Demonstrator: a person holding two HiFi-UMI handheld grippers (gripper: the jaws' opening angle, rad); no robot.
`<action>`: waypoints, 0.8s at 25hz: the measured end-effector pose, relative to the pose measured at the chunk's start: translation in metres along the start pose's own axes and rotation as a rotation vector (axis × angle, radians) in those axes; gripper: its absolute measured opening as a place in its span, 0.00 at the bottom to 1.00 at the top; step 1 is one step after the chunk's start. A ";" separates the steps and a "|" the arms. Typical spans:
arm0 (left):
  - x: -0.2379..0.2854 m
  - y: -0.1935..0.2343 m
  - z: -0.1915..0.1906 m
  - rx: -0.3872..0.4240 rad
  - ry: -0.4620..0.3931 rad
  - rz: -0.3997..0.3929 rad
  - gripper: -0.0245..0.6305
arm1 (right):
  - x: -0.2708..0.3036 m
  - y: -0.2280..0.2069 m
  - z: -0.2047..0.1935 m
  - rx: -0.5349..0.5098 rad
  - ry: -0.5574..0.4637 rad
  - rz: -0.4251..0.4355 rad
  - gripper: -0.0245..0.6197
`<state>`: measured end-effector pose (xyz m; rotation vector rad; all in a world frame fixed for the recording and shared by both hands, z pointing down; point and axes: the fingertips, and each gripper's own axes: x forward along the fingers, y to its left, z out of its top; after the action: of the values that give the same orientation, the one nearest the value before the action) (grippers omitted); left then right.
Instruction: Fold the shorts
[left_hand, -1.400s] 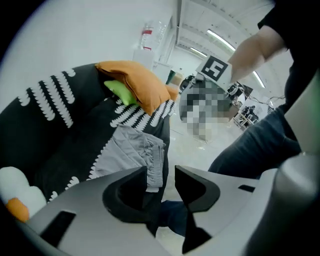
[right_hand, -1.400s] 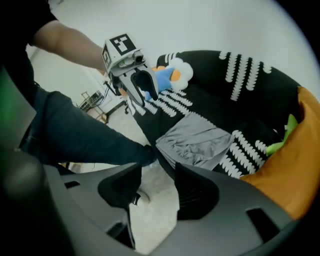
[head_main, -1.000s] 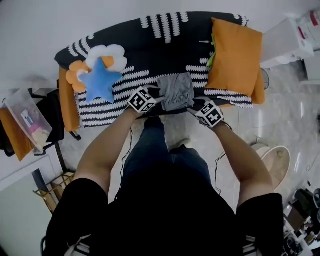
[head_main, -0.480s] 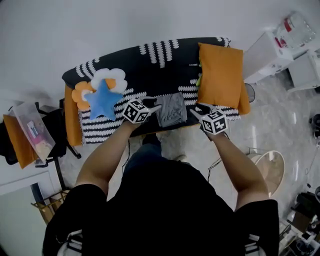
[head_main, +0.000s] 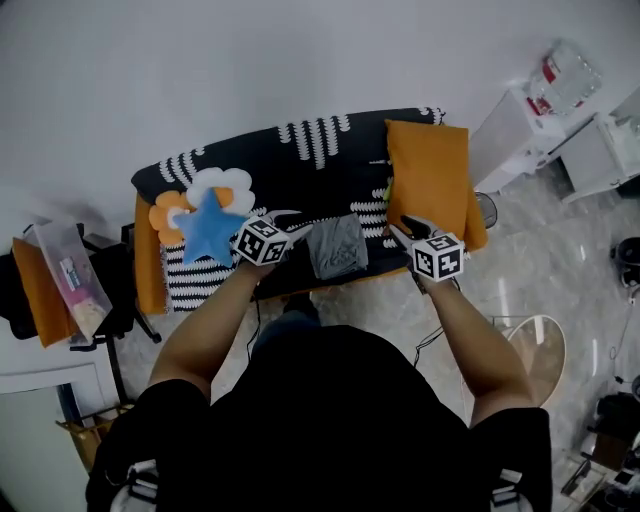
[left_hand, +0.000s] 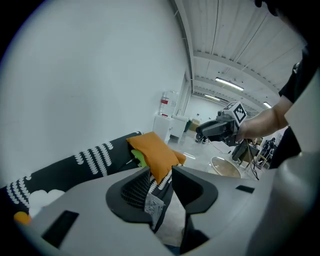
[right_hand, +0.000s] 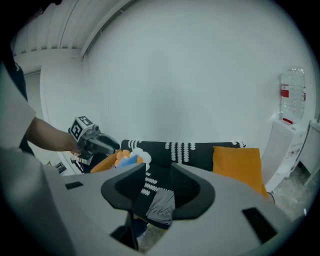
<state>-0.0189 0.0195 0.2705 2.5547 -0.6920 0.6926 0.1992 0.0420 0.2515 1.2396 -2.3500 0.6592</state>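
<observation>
left gripper (head_main: 297, 224), right gripper (head_main: 402, 228): jaws half apart, just narrowing, nothing held. risk: folded shorts (head_main: 337, 246) near sofa (head_main: 300, 150) edge may slip.

Lounge corner of a work hall, patterned sofa (head_main: 300, 165), orange cushion (head_main: 428, 180), water dispenser (head_main: 515, 130), strip-lit panel ceiling (left_hand: 240, 55)

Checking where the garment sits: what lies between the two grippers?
In the head view, the folded grey shorts lie on the striped sofa cover, between the left gripper and the right gripper.
</observation>
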 end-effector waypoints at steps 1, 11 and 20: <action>-0.005 0.000 0.003 -0.001 -0.007 0.007 0.27 | -0.004 -0.001 0.005 0.007 -0.013 -0.005 0.29; -0.038 -0.010 0.017 0.025 -0.053 0.034 0.26 | -0.036 0.002 0.024 0.052 -0.083 -0.023 0.25; -0.048 -0.023 0.033 0.061 -0.101 0.077 0.23 | -0.056 -0.006 0.043 0.048 -0.125 -0.045 0.23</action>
<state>-0.0311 0.0385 0.2125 2.6458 -0.8182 0.6210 0.2283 0.0504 0.1872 1.3877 -2.4110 0.6447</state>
